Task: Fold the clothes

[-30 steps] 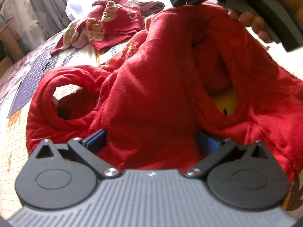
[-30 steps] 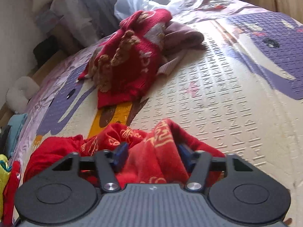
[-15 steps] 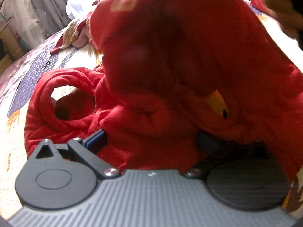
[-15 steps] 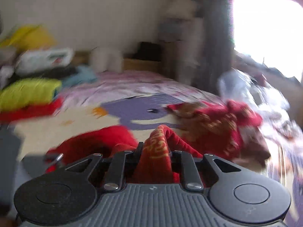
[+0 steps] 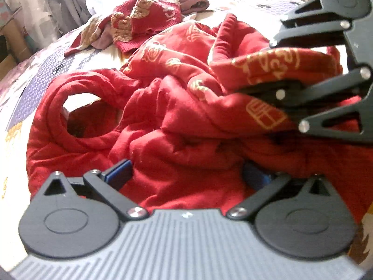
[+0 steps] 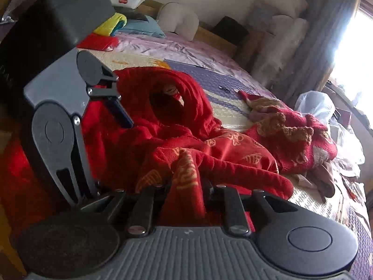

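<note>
A thick red garment [image 5: 174, 128] with gold print lies crumpled on the bed mat [image 5: 39, 77], its collar loop to the left. My left gripper [image 5: 186, 175] rests low on it. Its jaws stand wide, and a bulky fold fills the gap between the blue pads [image 5: 119, 173]. My right gripper [image 5: 254, 67] comes in from the right, rolled on its side. It pinches a printed edge of the garment, and its jaws are opening slightly. The right wrist view shows that gripper [image 6: 187, 182] narrow around the garment [image 6: 163, 121], with the left gripper [image 6: 109, 144] close at the left.
A red knitted sweater with tan trim [image 5: 144, 21] lies beyond the garment, on a brownish cloth. Folded yellow, blue and red clothes [image 6: 112, 25] sit at the bed's far end. A plastic bag [image 6: 314, 102] and curtains [image 5: 58, 7] are at the bed's edge.
My right gripper swung across toward the left gripper, rolling onto its side with the printed edge in its narrowed jaws. The lifted cloth now lies over the pile. The left gripper stayed put.
</note>
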`<state>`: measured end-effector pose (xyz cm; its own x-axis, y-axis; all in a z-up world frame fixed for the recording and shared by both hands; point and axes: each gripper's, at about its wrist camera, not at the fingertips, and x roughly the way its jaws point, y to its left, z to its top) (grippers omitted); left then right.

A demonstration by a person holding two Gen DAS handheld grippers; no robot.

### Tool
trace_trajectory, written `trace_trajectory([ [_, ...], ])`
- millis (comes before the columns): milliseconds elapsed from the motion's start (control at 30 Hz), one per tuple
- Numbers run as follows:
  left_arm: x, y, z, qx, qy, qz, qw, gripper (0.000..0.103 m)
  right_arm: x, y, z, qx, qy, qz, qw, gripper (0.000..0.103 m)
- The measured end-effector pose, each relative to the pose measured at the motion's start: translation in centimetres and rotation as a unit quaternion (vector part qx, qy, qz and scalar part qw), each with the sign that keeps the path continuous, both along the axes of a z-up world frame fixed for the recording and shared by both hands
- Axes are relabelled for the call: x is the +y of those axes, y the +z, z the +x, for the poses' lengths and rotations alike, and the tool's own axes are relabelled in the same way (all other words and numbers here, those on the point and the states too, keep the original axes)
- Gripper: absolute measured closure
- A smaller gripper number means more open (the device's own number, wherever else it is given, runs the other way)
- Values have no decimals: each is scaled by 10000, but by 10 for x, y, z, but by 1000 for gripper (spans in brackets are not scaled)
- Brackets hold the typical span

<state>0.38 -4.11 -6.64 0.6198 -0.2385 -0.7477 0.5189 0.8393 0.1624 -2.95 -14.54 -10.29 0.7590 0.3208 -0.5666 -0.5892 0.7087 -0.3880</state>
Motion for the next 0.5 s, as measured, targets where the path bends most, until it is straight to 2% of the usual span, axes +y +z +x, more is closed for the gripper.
trace_trajectory([
  [100,0,0,-1,-18,-15,15,10000,0,-11,16,3,110,-287,491,9983,68],
  [167,1,0,0,-5,-23,9,10000,0,-21,31,6,223,-485,927,9943,51],
  [267,1,0,2,12,-28,10,10000,0,-33,53,7,330,-520,1475,9871,35],
  [400,0,0,1,-4,-40,30,10000,0,-46,78,3,302,-486,2000,9781,33],
  [500,0,0,2,3,-37,19,10000,0,-63,92,5,252,-736,2478,9657,31],
])
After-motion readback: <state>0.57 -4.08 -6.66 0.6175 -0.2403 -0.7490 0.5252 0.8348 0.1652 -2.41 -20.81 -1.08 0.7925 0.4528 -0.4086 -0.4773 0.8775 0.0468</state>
